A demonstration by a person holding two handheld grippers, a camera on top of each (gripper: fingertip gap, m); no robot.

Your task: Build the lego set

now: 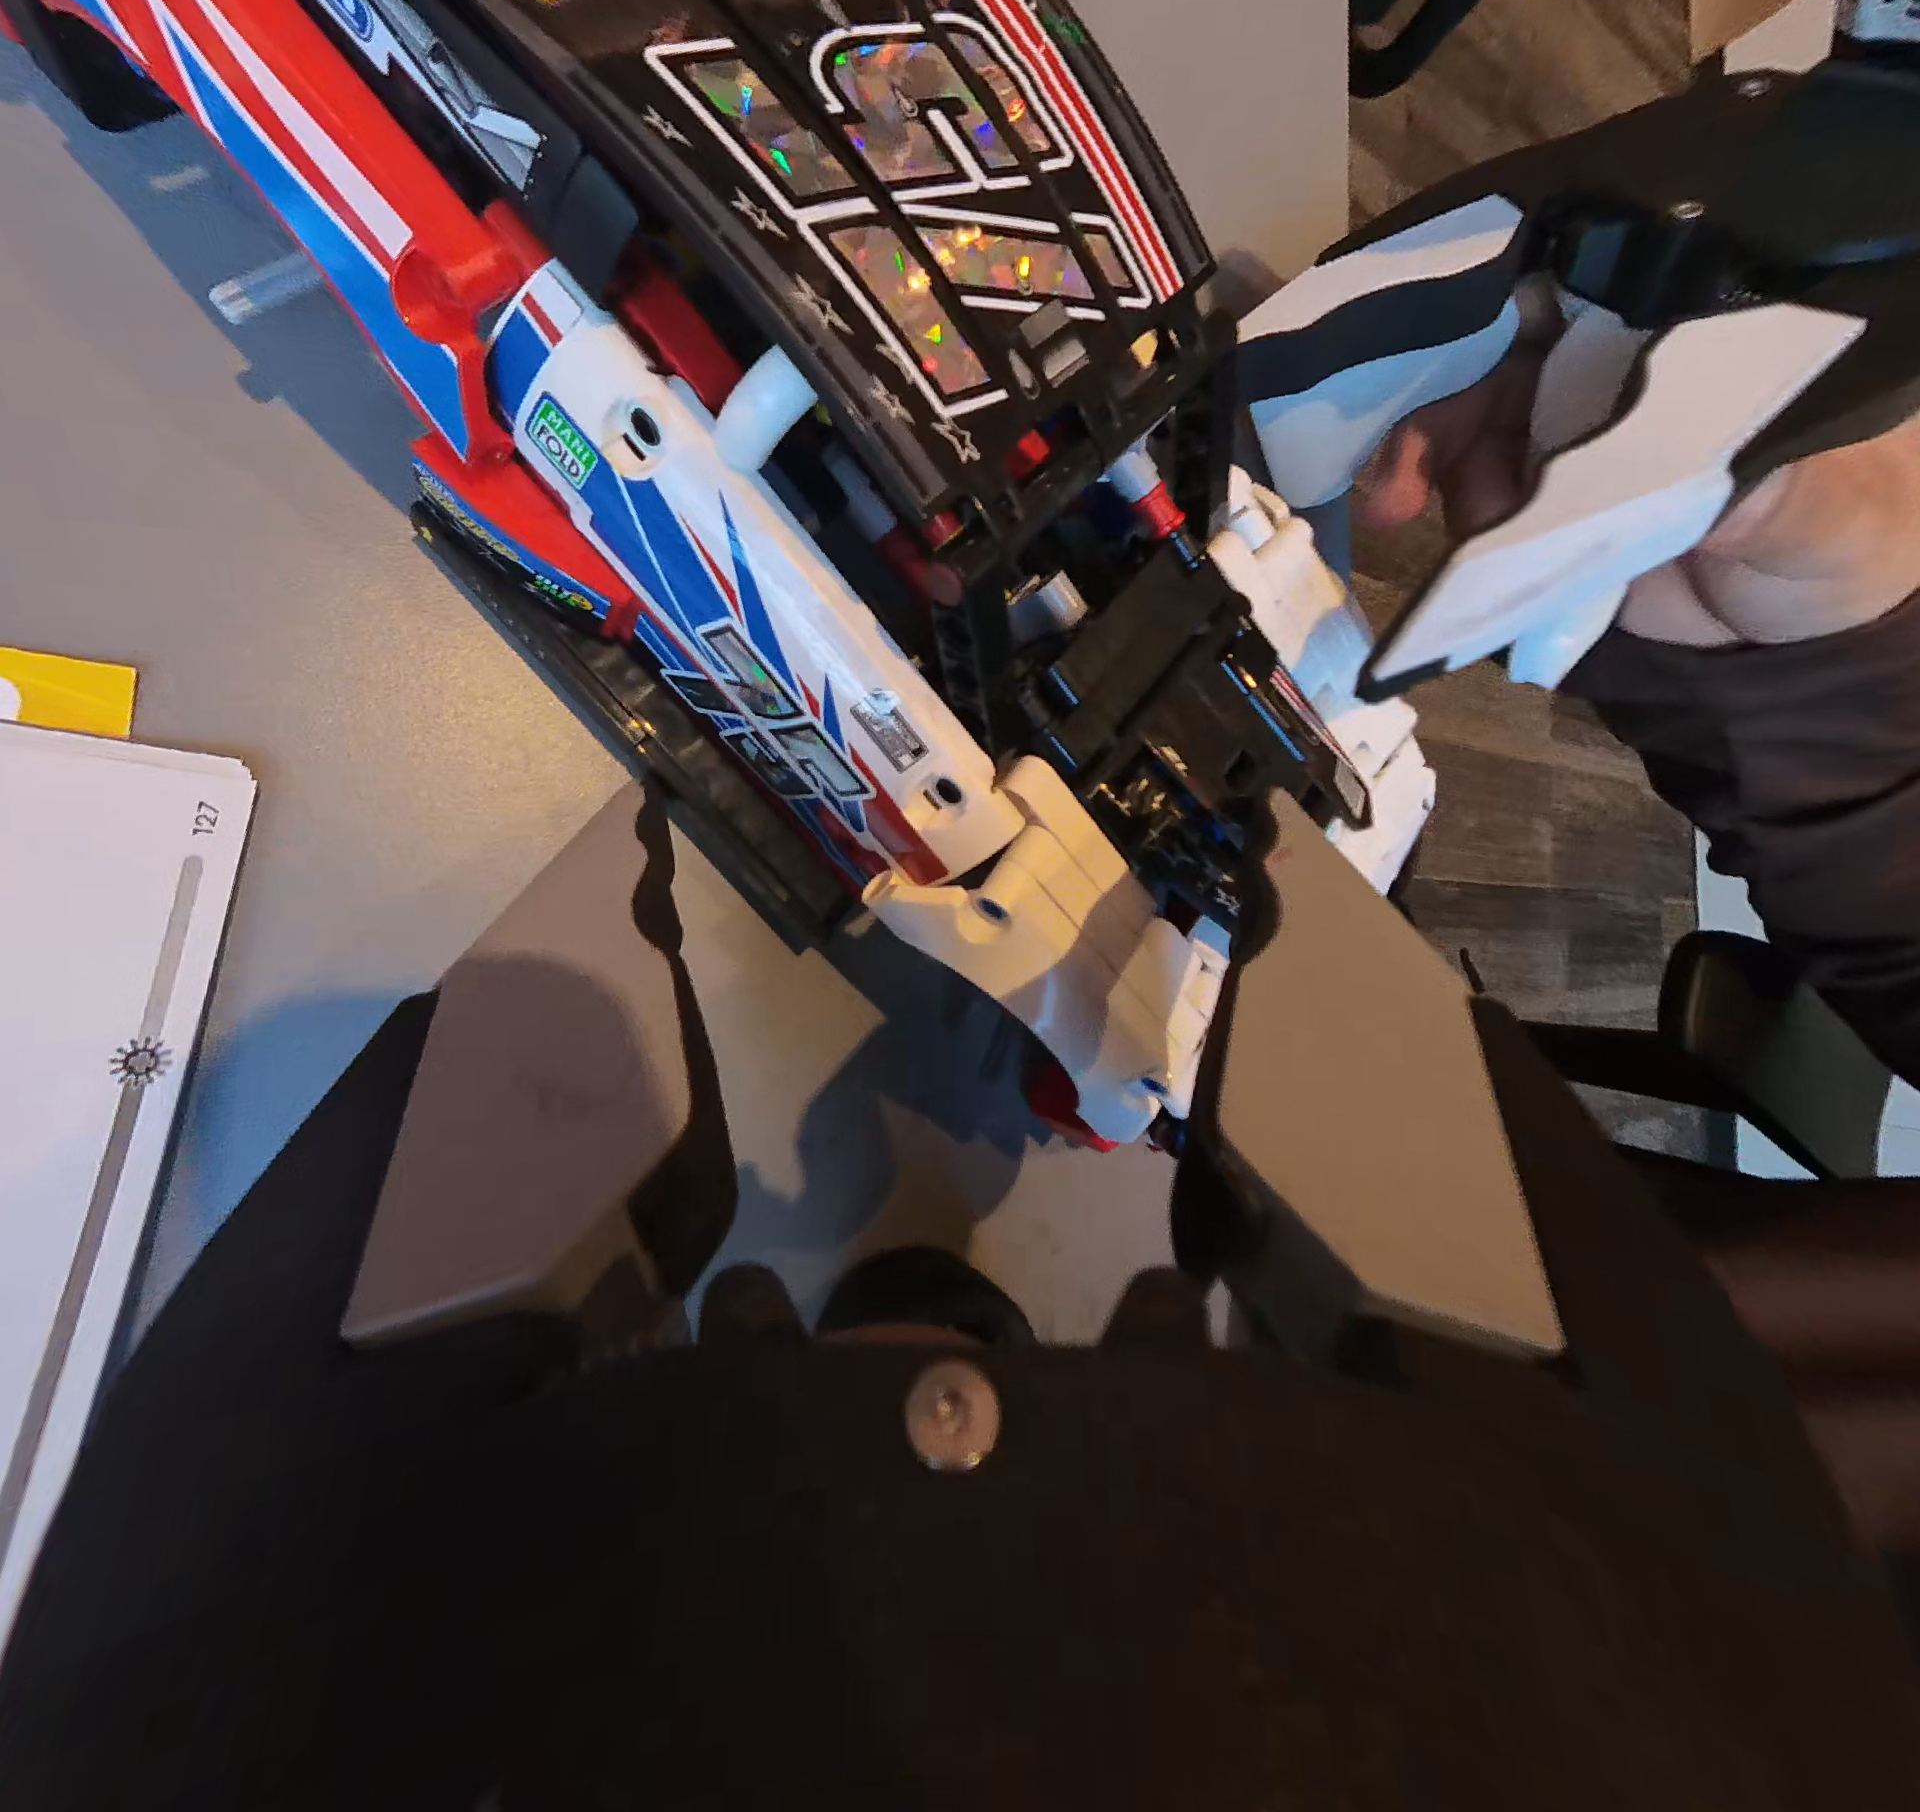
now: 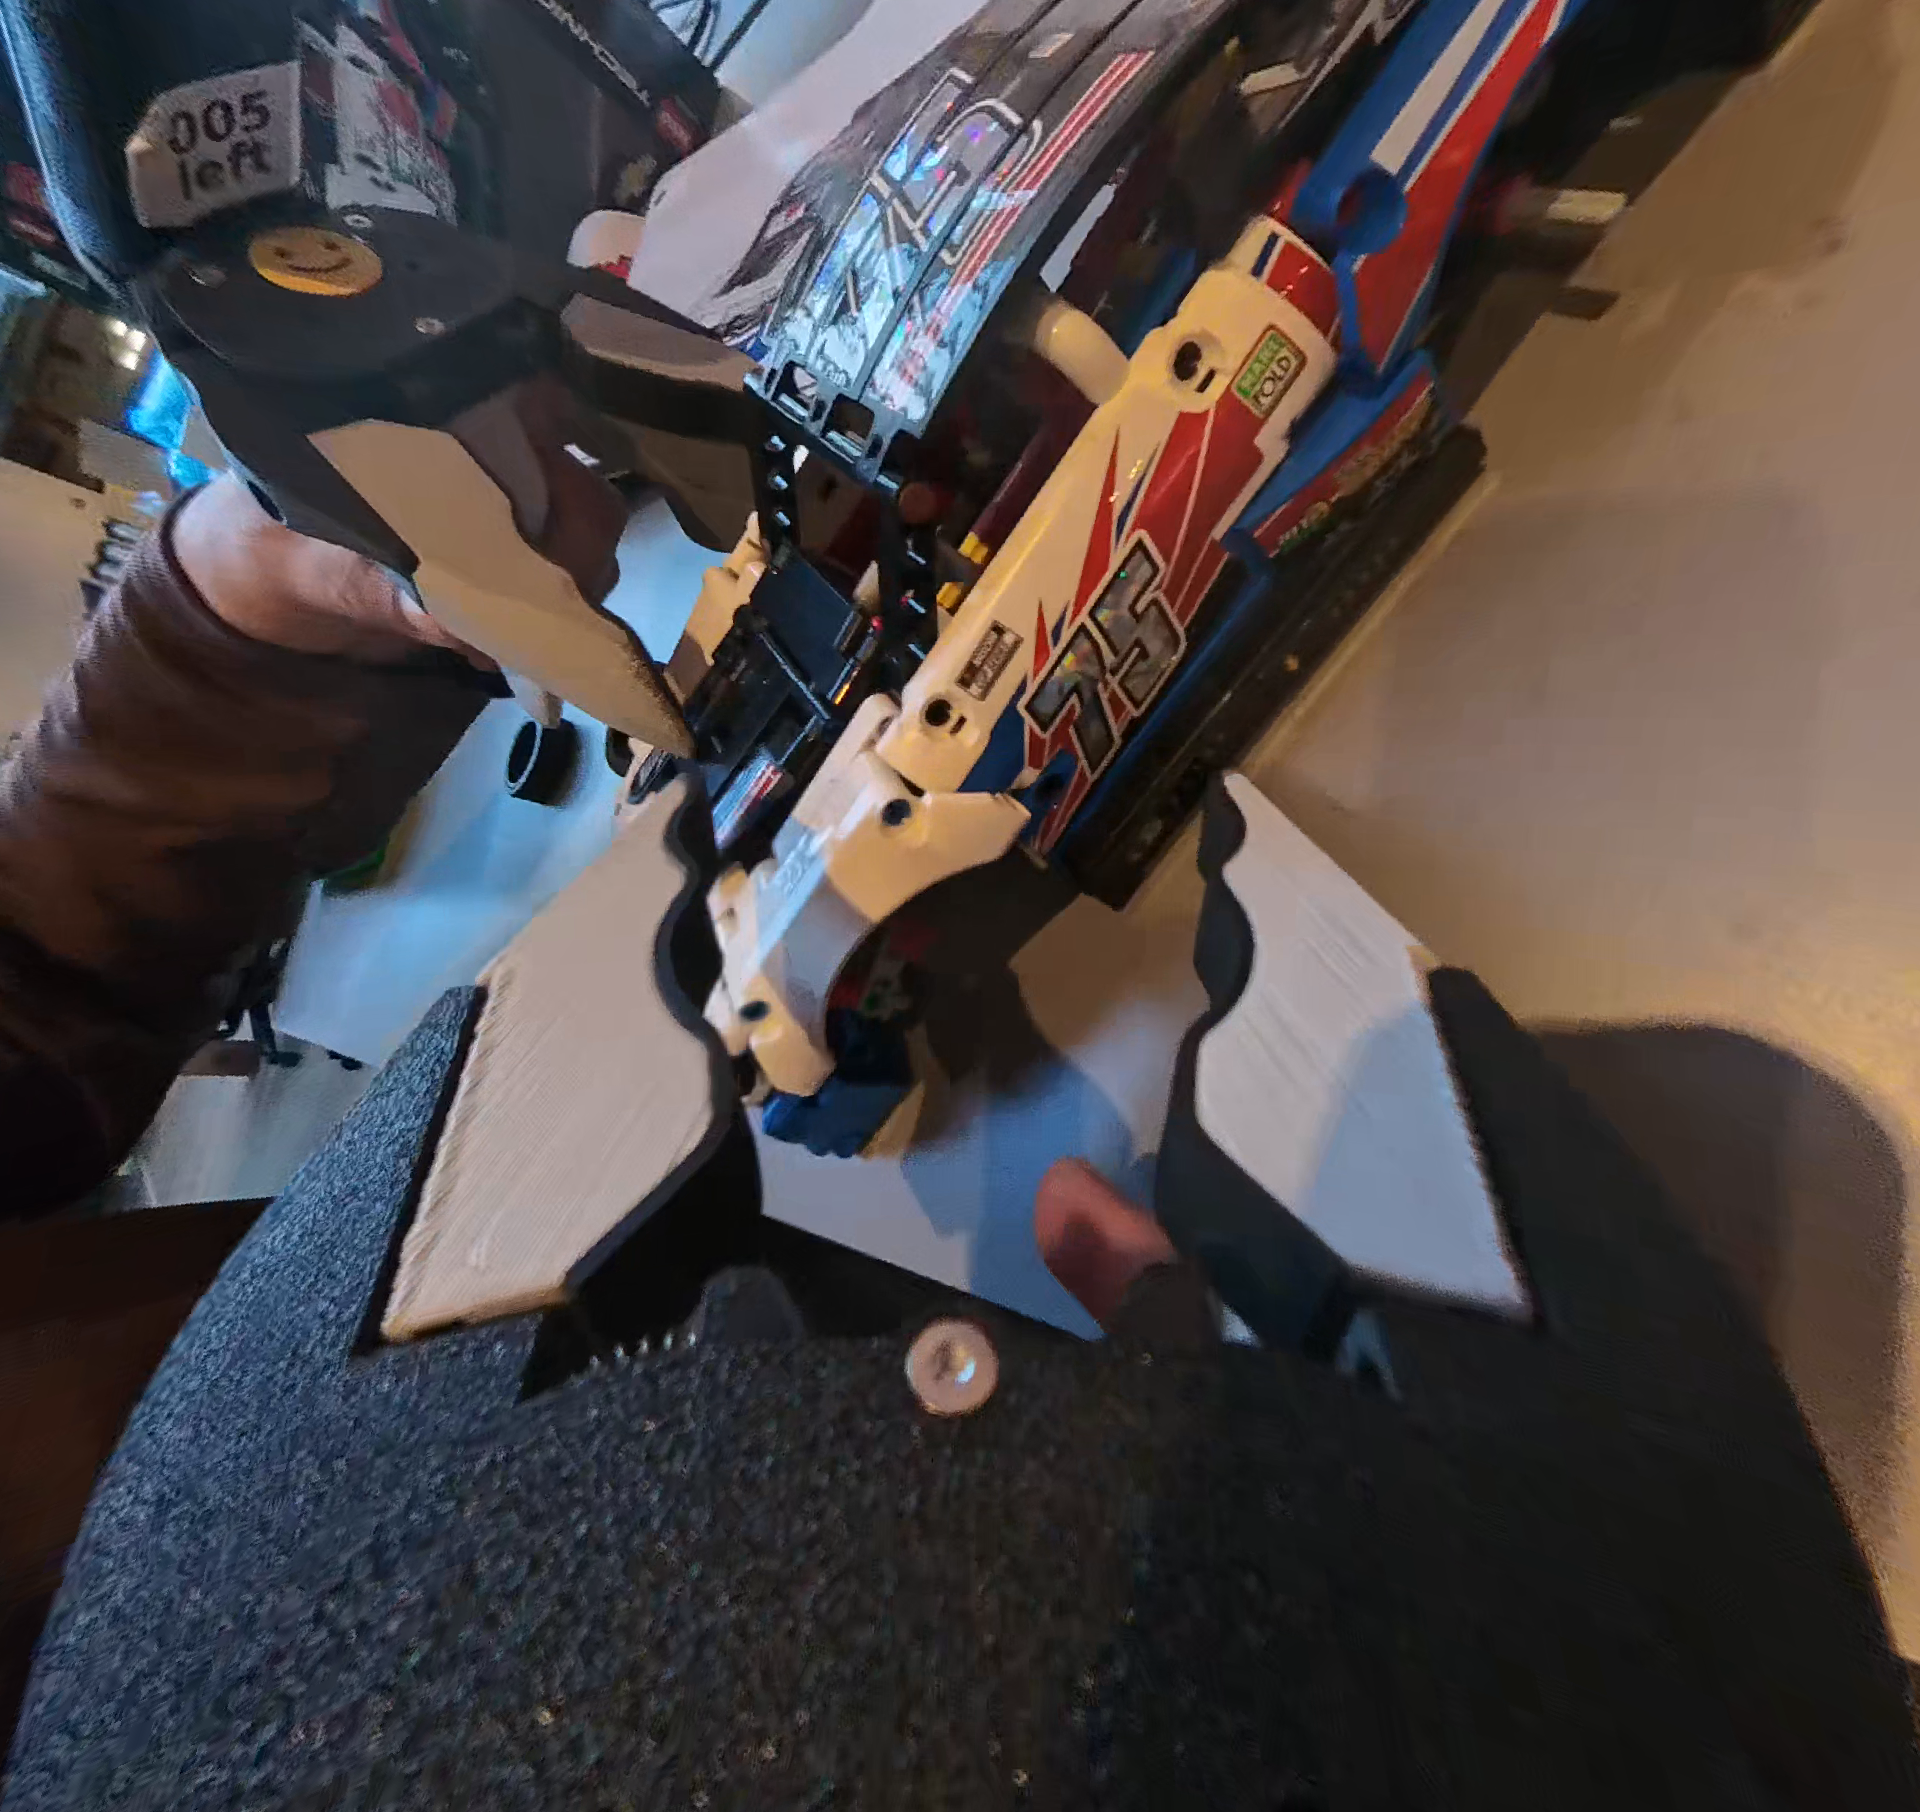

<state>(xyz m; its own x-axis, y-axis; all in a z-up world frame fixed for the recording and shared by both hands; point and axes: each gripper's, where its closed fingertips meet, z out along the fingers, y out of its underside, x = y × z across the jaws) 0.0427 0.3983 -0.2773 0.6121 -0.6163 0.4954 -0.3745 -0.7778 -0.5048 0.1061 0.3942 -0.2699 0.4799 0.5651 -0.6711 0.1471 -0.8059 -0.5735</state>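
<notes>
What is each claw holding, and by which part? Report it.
Nothing is clamped. The left claw and right claw are both open, each straddling the white end of the lego car without closing on it.

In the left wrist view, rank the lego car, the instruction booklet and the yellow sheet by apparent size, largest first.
1. lego car, spanning most of the frame.
2. instruction booklet, cut off by the left edge, so only partly comparable.
3. yellow sheet, only a corner showing; its true size cannot be judged.
</notes>
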